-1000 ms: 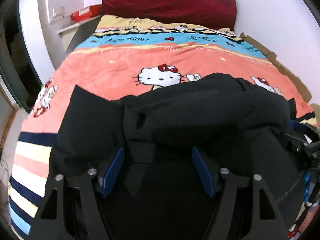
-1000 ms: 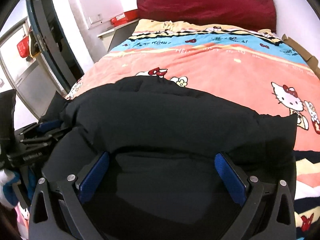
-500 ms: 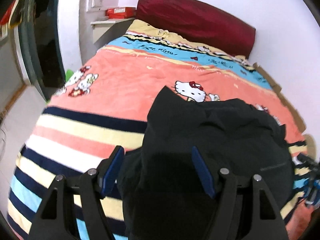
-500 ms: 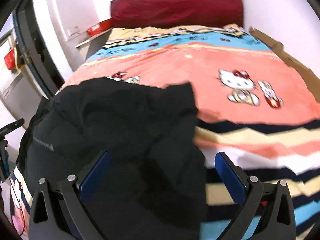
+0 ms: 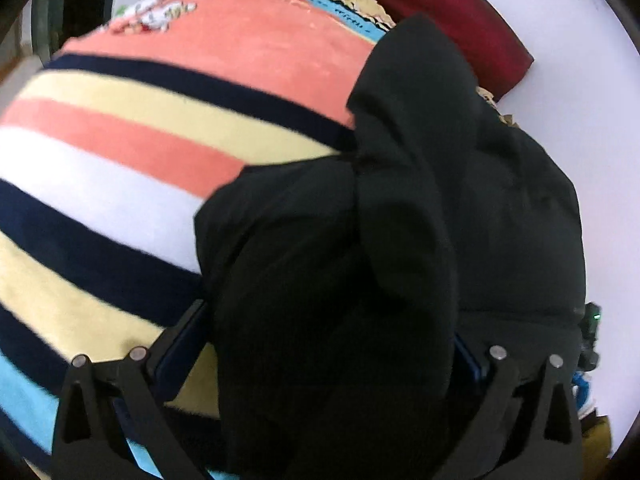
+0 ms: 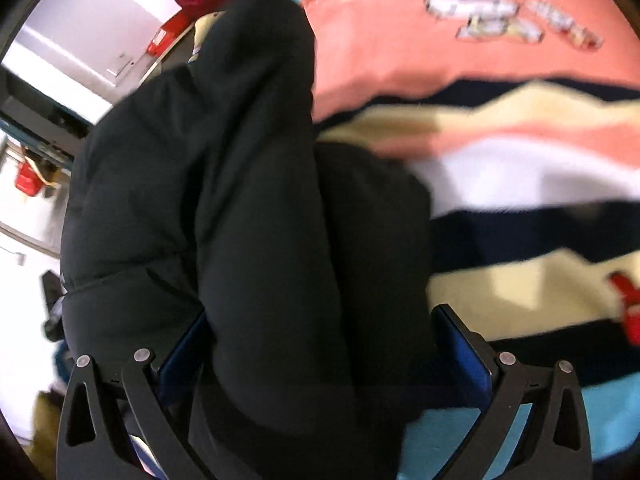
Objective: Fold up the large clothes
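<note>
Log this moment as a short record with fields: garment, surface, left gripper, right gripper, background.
garment: black jacket, bunched, lying on the bed
surface: striped blanket, cartoon-cat print
left gripper: jaws opening, jacket fabric between them
right gripper: jaws wide, jacket fabric between them; grip unclear
background: dark red headboard, white wall

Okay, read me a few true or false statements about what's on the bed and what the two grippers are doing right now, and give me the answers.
1. A bulky black padded garment lies between the fingers of both grippers. True.
2. The bedspread is plain white. False: the striped cartoon-print bedspread has coral, yellow, navy, white and blue bands.
3. The left gripper is opening around the garment. True.
4. The right gripper holds a red box. False: only the black garment sits between its fingers.
5. A dark red headboard stands against the wall. True.
</note>
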Demonstrator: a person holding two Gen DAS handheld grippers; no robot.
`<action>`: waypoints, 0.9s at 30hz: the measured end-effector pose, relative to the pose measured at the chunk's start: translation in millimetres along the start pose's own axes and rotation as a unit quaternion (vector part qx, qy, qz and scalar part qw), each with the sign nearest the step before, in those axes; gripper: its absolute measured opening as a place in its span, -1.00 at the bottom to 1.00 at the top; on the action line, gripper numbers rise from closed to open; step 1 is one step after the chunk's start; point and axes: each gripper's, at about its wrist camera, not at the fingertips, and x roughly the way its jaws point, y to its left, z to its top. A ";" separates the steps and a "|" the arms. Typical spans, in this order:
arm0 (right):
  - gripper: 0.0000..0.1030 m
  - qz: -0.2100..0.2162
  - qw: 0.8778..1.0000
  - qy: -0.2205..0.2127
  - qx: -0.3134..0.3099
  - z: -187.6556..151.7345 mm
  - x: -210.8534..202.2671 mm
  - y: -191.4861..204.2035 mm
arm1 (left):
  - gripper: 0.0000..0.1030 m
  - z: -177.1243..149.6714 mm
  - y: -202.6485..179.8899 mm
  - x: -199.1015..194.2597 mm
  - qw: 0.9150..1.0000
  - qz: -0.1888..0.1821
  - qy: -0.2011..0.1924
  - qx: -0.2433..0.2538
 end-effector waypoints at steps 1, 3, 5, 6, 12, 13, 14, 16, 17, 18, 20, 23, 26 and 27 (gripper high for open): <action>0.98 0.011 1.000 0.008 0.003 0.1 6.5 -1.6 | 1.00 -0.2 1.6 2.7 1.000 -0.006 0.003 -0.002; 0.98 0.037 0.999 0.027 0.013 0.2 18.9 -6.0 | 1.00 -1.7 8.4 10.9 0.999 -0.034 0.016 -0.013; 0.99 0.064 0.997 0.044 0.025 -1.2 29.8 -11.5 | 1.00 -3.0 18.8 17.0 0.996 -0.073 0.030 -0.034; 0.99 0.075 0.996 0.047 0.027 -2.1 33.5 -13.9 | 1.00 -3.5 24.3 18.7 0.994 -0.091 0.032 -0.043; 0.99 0.092 0.995 0.041 0.018 -6.1 37.4 -11.7 | 0.97 -12.2 14.5 14.1 0.987 -0.158 0.025 -0.029; 0.99 0.090 0.995 0.038 0.015 -7.2 36.3 -7.9 | 0.97 -13.8 11.0 12.7 0.984 -0.174 0.023 -0.027; 0.88 0.092 0.995 0.034 0.011 -8.1 34.7 -3.6 | 0.94 -15.2 8.2 10.6 0.981 -0.194 0.019 -0.026; 0.39 0.105 0.994 0.021 0.001 -9.0 27.5 4.2 | 0.83 -18.2 -0.7 5.5 0.970 -0.241 0.015 -0.021; 0.12 0.108 0.994 0.012 -0.004 -8.3 22.0 8.6 | 0.69 -19.3 -7.1 2.5 0.965 -0.262 0.014 -0.013; -0.07 0.108 0.994 0.005 -0.012 -7.3 16.3 14.8 | 0.57 -20.1 -14.1 -1.6 0.959 -0.284 0.011 -0.007; -0.26 0.104 0.994 -0.005 -0.037 -6.5 6.9 28.7 | 0.43 -20.3 -22.2 -10.3 0.950 -0.311 -0.001 -0.004; -0.44 0.094 0.992 -0.032 -0.073 -8.2 -12.7 51.2 | 0.26 -19.2 -31.3 -30.9 0.944 -0.330 -0.024 0.001; -0.51 0.085 0.989 -0.069 -0.103 -10.1 -40.5 72.5 | 0.24 -19.1 -35.7 -55.9 0.938 -0.342 -0.049 0.001; -0.52 0.084 0.987 -0.080 -0.112 -12.2 -50.6 79.1 | 0.24 -21.3 -38.1 -66.9 0.935 -0.351 -0.055 0.002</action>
